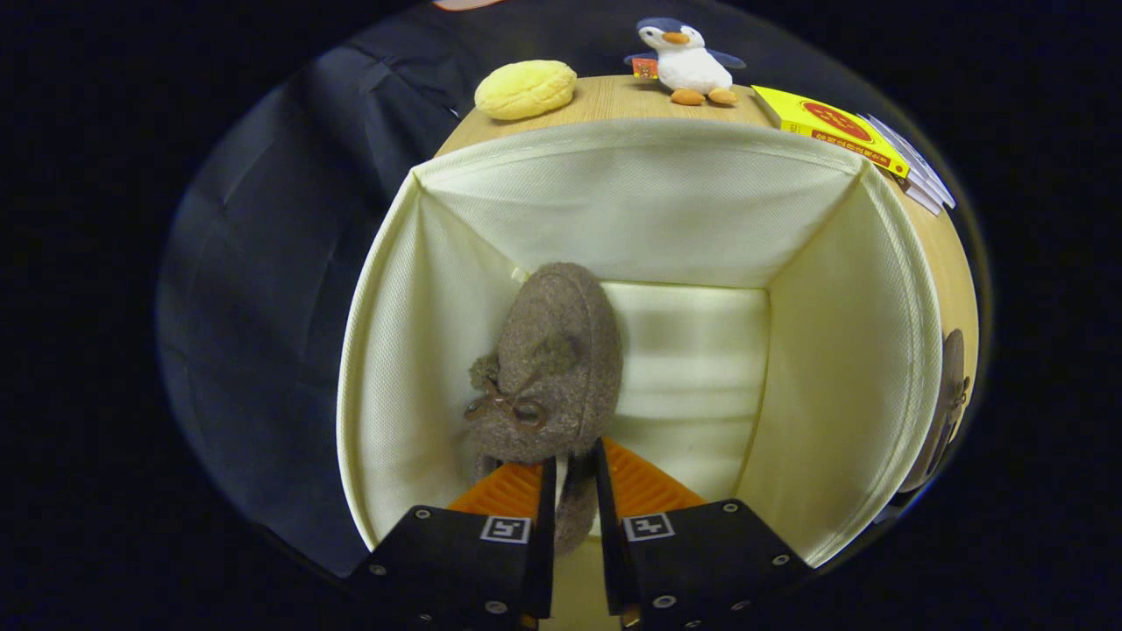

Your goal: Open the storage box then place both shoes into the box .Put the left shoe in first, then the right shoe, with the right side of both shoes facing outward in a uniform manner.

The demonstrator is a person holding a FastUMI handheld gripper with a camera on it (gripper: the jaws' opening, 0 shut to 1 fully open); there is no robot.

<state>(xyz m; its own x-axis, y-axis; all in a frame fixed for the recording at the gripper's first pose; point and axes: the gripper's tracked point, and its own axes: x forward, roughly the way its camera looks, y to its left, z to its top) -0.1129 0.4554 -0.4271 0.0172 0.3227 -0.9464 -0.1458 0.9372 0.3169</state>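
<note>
1. We found the gripper [574,478] clamped narrowly on the heel of a brown felt shoe [550,368], lowered inside the open cream fabric storage box [841,368] along its left wall.
2. We judged this left room for the second shoe [948,412], lying outside right.

Screwed gripper [574,464] housings, square markers

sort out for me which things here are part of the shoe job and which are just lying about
Part of the job: storage box, open; brown shoe held inside it by the gripper; second shoe outside the box.

Lying about: yellow bun, penguin toy, yellow book.
</note>
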